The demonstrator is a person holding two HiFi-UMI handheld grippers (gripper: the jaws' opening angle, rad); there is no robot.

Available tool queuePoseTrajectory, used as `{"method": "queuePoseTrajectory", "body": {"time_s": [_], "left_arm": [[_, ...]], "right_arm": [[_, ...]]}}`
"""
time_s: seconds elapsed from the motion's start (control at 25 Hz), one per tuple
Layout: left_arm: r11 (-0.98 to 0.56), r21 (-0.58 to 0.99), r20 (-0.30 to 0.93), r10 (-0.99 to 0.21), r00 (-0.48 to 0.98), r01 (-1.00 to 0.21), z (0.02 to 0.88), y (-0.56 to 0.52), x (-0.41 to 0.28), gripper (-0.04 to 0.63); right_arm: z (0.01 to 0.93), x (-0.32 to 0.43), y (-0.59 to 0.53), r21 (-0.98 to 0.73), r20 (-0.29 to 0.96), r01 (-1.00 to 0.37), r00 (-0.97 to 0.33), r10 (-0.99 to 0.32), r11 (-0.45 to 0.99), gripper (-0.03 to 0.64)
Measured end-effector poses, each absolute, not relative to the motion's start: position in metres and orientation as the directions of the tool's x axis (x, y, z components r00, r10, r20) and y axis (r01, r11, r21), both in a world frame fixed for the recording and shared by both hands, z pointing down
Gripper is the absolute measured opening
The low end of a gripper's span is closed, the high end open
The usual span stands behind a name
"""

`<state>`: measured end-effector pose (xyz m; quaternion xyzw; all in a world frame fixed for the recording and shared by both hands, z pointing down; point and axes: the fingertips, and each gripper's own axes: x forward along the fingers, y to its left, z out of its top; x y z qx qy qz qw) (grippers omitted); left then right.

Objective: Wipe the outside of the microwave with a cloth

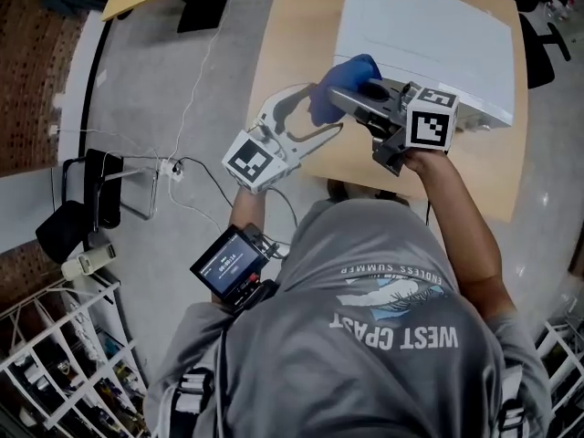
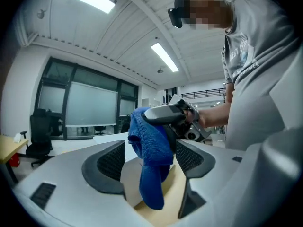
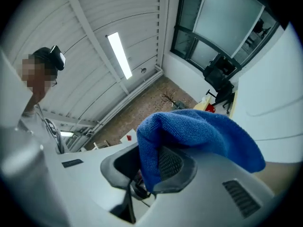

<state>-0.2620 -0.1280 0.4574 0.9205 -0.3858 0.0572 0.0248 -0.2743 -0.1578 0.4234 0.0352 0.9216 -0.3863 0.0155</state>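
Now R gripper [image 3: 150, 168] jaws pinch blue cloth [image 3: 203, 131]; L gripper [image 2: 150, 161] jaws wide (cloth hangs between).

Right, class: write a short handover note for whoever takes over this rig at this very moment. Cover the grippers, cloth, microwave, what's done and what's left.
Left gripper: jaws wide open, gripping nothing; the blue cloth hangs loose between them.
Right gripper: jaws shut on the cloth, which drapes over one jaw.
Microwave: white, on the wooden table, just beyond both grippers.
Done: cloth is in hand; no wiping can be confirmed.
Left: wipe the microwave's outside.
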Motion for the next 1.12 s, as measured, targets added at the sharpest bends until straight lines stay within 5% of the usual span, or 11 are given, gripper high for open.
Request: {"method": "queuePoseTrajectory", "body": {"time_s": [0.28,0.48,0.8,1.12], "left_arm": [[-0.769,-0.122,0.068,-0.637,0.768,-0.628,0.419,-0.143,-0.220,0.314],[-0.771,-0.193,0.072,-0.628,0.775,-0.607,0.414,-0.147,-0.210,0.147],[-0.735,-0.270,0.044,-0.655,0.754,-0.622,0.408,-0.155,-0.214,0.085],[-0.611,-0.097,-0.052,-0.785,0.617,-0.785,0.397,-0.177,-0.286,0.069]], "right_arm": [[0.391,-0.256,-0.146,-0.633,0.042,0.087,-0.988,0.146,0.769,0.080],[0.389,-0.244,-0.145,-0.548,0.129,0.051,-0.981,0.144,0.835,0.081],[0.381,-0.237,-0.149,-0.430,0.193,0.010,-0.976,0.103,0.903,0.100],[0.373,-0.207,-0.171,-0.421,0.166,-0.099,-0.986,-0.031,0.902,0.115]]}}
